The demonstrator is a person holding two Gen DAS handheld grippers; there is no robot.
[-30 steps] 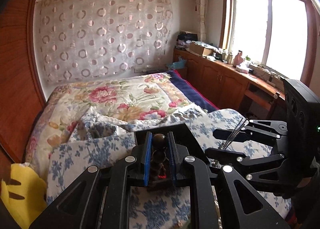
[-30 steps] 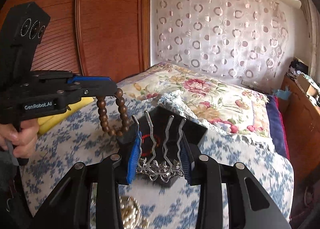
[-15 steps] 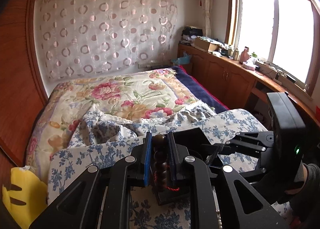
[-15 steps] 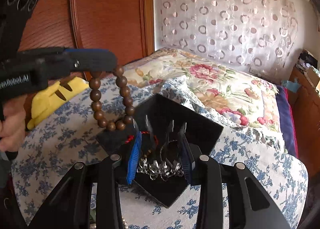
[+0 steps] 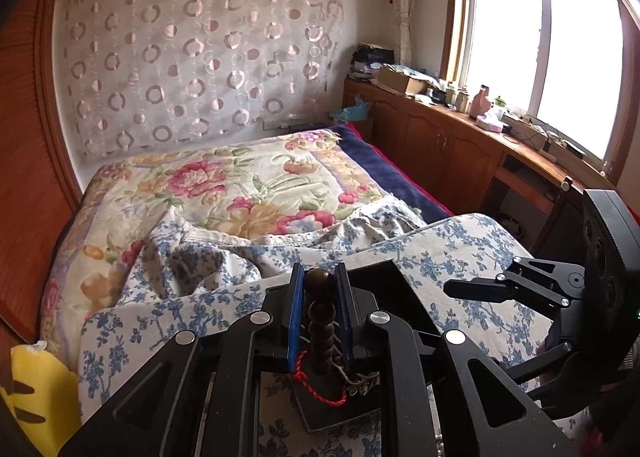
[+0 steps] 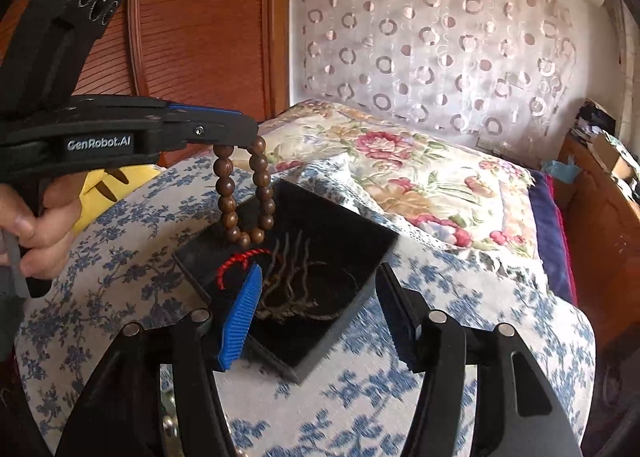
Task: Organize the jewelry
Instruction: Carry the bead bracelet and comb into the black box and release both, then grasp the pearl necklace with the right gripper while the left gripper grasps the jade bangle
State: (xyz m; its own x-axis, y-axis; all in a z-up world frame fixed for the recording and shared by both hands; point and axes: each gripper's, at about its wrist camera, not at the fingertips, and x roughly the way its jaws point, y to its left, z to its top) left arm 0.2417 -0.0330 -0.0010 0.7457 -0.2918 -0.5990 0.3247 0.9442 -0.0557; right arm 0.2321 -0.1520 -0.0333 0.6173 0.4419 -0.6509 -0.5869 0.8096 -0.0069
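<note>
The left claw (image 6: pixel 236 137) pinched the bead bracelet (image 6: pixel 244 193) above the black tray (image 6: pixel 352 233); the right claw (image 6: pixel 316 313) hung spread. Hair comb (image 6: pixel 292 289) and red cord (image 6: pixel 236 261) lay inside already.

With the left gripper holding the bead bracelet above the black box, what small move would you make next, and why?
Probably lower the left gripper a little, then open it. The bracelet hangs from its shut fingers just over the box, where a hair comb and red cord lie; the right gripper is open.

Brown bead bracelet (image 6: pixel 245 193) (black tray (image 6: pixel 320 225))
</note>
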